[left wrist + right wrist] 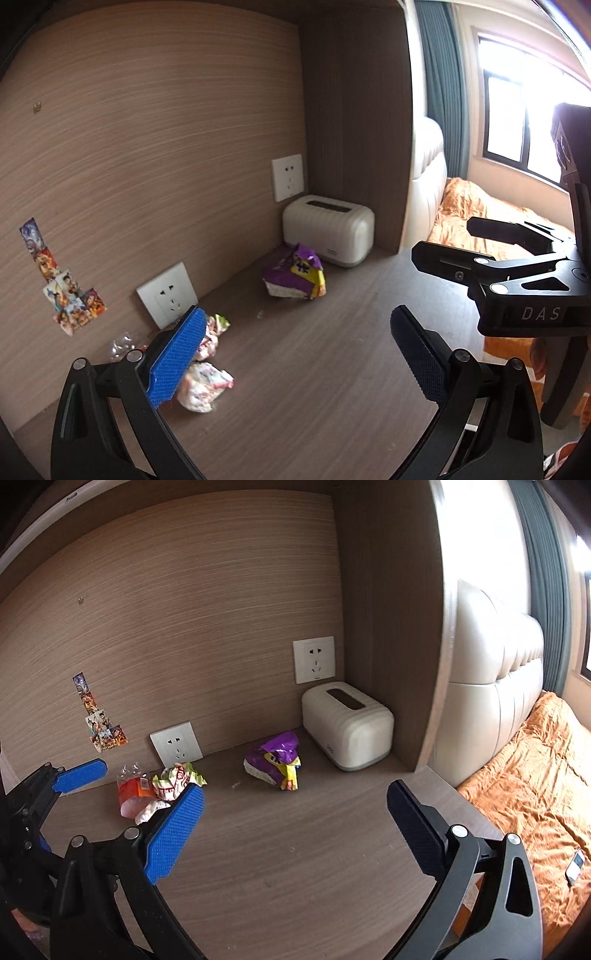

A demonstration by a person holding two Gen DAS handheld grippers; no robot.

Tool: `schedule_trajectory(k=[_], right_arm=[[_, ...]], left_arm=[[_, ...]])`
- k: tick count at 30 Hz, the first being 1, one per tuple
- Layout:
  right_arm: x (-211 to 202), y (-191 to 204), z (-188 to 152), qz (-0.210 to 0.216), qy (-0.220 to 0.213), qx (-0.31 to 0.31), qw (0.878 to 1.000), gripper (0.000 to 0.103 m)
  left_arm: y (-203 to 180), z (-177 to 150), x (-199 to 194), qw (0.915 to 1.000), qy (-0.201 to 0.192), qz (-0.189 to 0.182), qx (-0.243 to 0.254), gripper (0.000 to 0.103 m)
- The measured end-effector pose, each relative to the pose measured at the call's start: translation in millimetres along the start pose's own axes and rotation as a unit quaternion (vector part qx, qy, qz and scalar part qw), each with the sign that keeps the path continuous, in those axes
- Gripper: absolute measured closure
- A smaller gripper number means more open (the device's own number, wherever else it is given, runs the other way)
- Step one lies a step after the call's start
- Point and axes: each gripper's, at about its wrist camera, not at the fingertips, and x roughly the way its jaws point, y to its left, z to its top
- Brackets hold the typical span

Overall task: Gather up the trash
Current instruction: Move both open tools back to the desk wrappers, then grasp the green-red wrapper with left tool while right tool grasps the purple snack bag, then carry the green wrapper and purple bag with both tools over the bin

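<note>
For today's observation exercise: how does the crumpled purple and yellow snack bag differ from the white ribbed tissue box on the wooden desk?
The crumpled purple and yellow snack bag is creased and irregular; the white ribbed tissue box is smooth-edged and boxy. The bag is brightly printed, the box plain. The bag looks smaller and lies nearer the desk's middle; the box sits in the corner under a wall socket. Both rest on the wooden desk.

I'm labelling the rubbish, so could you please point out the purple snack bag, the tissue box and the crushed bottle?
purple snack bag (275, 766): right wrist view, middle of the crumpled bag.
tissue box (328, 229): left wrist view, front wall.
crushed bottle (131, 794): right wrist view, orange label.
</note>
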Motion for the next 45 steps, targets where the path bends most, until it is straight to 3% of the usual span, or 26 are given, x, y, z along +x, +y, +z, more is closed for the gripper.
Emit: schedule_trajectory(k=[16,29,30,32,34,35,39,45], right_arm=[[108.3,29.7,12.4,0.016,0.038,-0.001,0.999,0.004],[233.9,19.1,12.9,0.001,0.095,0.001,0.995,0.004],[238.4,19.6,12.1,0.001,0.099,-0.001,0.995,0.004],[247.6,22.4,9.2,-0.006,0.108,-0.01,0.994,0.004],[251.0,25.1,6.0,-0.008,0.108,-0.022,0.994,0.019],[250.1,26.2,5.4,-0.007,0.105,-0.027,0.994,0.02],[240.6,25.0,4.7,0.005,0.105,-0.024,0.994,0.029],[188.8,10.6,13.2,0.021,0.072,0.006,0.997,0.031]], left_arm=[[75.2,-6.6,73.0,0.9984,0.045,0.021,-0.028,0.005],[114.9,-23.8,164.5,0.9888,0.14,0.025,-0.047,0.006],[115.9,-26.3,169.5,0.9872,0.149,0.027,-0.049,0.007],[117.1,-31.2,177.5,0.9847,0.165,0.022,-0.051,0.034],[117.3,-37.3,185.1,0.9819,0.181,0.026,-0.051,0.047],[117.0,-38.8,186.4,0.9815,0.183,0.029,-0.05,0.052],[118.1,-38.1,184.6,0.9813,0.181,0.033,-0.056,0.057],[101.7,-18.8,150.9,0.9878,0.149,0.029,-0.032,0.058]])
